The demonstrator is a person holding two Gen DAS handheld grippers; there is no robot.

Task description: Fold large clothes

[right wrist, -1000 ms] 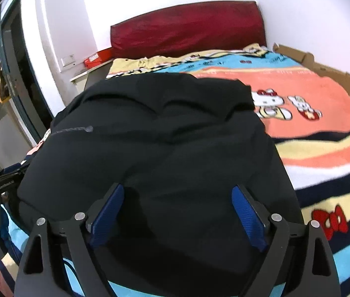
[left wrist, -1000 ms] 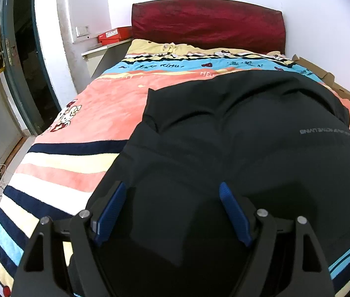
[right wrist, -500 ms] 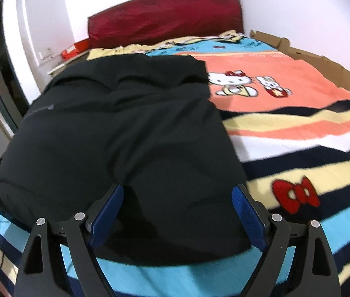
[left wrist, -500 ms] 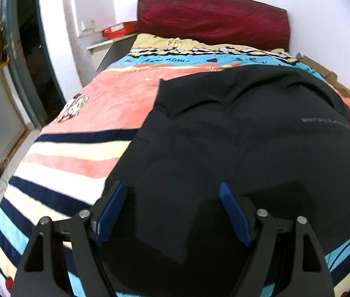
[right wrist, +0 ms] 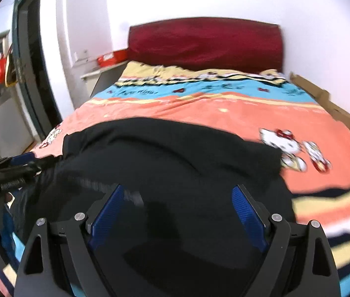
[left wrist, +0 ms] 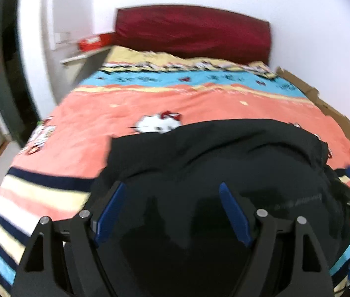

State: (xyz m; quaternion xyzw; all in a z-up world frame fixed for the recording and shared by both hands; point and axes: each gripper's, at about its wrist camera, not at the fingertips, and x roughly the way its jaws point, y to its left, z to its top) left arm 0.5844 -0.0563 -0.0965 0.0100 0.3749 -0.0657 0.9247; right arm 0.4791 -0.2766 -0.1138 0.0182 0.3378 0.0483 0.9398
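A large black garment (left wrist: 224, 163) lies on the striped bedspread, bunched toward the near edge of the bed. It also shows in the right wrist view (right wrist: 175, 163), with faint grey lettering near its left side. My left gripper (left wrist: 172, 210) is open, its blue pads wide apart over the near part of the garment. My right gripper (right wrist: 177, 212) is open too, over the same black cloth. Nothing sits between either pair of pads. The left gripper also shows in the right wrist view at the left edge (right wrist: 14, 173).
The bed has a colourful cartoon-cat bedspread (left wrist: 199, 101) and a dark red headboard (left wrist: 192, 34). A shelf with a red box (left wrist: 93, 42) stands at the left of the headboard. Cardboard (left wrist: 333, 111) lines the bed's right side. A doorway (right wrist: 24, 49) is at left.
Both grippers have pulled back and swung, so the far half of the bedspread now lies bare. The garment's far edge sits nearer to me than before. Both views are motion blurred.
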